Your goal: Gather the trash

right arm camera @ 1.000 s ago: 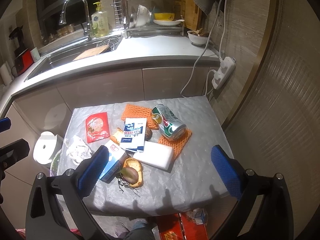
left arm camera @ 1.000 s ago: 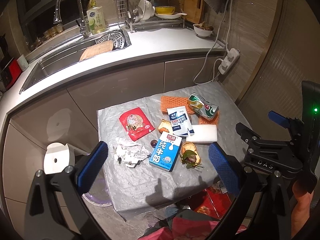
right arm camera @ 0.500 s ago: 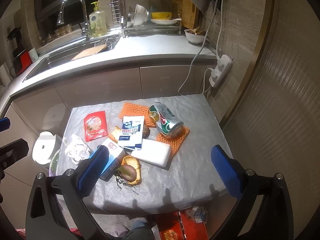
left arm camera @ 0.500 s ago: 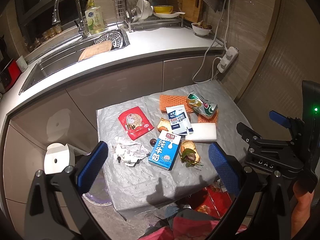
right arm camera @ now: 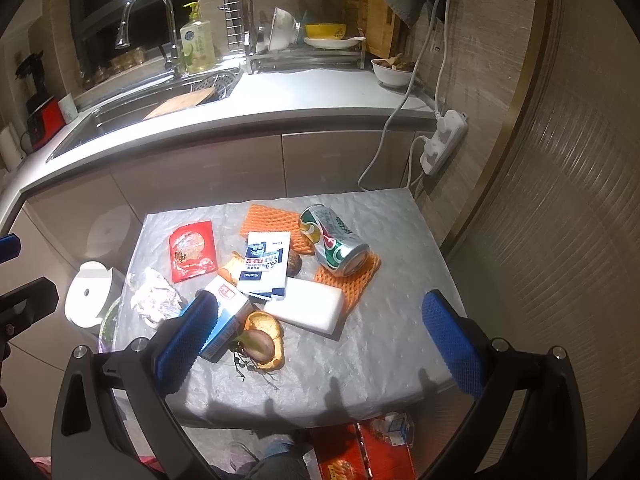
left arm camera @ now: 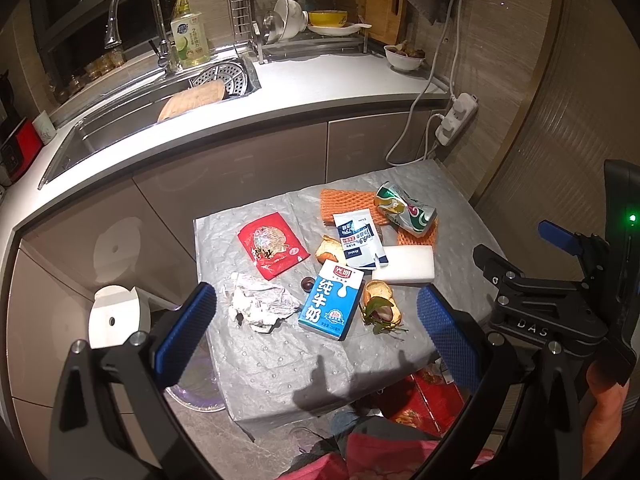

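Observation:
Trash lies on a low table covered in grey padding (left arm camera: 280, 364): a blue milk carton (left arm camera: 332, 304), a crumpled paper wad (left arm camera: 260, 304), a red snack packet (left arm camera: 272, 248), a white wipes sachet (left arm camera: 358, 238), a white foam block (left arm camera: 408, 270), a crushed can (left arm camera: 404, 210) on orange foam netting (left arm camera: 344, 206), and bread scraps (left arm camera: 378, 300). My left gripper (left arm camera: 316, 332) is open and empty, above the table's near edge. My right gripper (right arm camera: 316, 336) is open and empty, above the carton (right arm camera: 224, 312) and the can (right arm camera: 336, 240).
A white lidded bin (left arm camera: 114, 316) and a clear bag-lined bowl (left arm camera: 196, 388) stand on the floor left of the table. A red box (right arm camera: 360, 452) lies under its front edge. Kitchen counter, sink (left arm camera: 132, 128) and a hanging power strip (left arm camera: 456, 118) are behind.
Both grippers have drawn back slightly and tilted a little; the table's items sit a bit higher in both views. Nothing on the table has moved.

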`<state>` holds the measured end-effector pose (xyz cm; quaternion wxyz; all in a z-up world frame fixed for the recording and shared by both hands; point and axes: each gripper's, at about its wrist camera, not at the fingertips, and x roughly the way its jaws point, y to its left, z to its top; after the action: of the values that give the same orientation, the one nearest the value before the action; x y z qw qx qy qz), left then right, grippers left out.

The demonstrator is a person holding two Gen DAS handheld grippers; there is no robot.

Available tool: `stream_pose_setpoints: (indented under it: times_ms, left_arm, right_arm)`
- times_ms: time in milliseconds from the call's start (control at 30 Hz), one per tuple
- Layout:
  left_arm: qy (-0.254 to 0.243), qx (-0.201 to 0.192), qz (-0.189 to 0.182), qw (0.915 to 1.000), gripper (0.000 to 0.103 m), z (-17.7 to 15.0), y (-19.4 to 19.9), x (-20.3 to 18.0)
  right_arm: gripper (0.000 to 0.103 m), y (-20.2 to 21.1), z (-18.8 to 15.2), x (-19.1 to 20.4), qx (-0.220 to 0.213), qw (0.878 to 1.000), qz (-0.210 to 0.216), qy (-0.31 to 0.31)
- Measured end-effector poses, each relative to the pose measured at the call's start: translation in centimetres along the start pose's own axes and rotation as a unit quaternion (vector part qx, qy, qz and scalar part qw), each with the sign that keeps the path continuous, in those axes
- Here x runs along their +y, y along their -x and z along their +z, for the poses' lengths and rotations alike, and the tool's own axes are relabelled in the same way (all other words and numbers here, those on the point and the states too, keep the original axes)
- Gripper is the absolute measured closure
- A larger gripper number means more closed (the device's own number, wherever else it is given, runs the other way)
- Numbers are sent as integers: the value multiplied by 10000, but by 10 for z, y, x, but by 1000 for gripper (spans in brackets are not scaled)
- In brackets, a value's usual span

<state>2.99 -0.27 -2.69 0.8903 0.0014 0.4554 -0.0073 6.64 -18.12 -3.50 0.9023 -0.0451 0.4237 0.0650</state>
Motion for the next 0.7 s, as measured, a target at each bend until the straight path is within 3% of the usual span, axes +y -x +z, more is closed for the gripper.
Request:
stream_pose_setpoints:
  times_ms: [700]
  left_arm:
    - [201, 304, 135, 9992, 6, 25, -36, 15]
  right_arm:
    - [2, -41, 26, 2, 230, 9995, 128, 161]
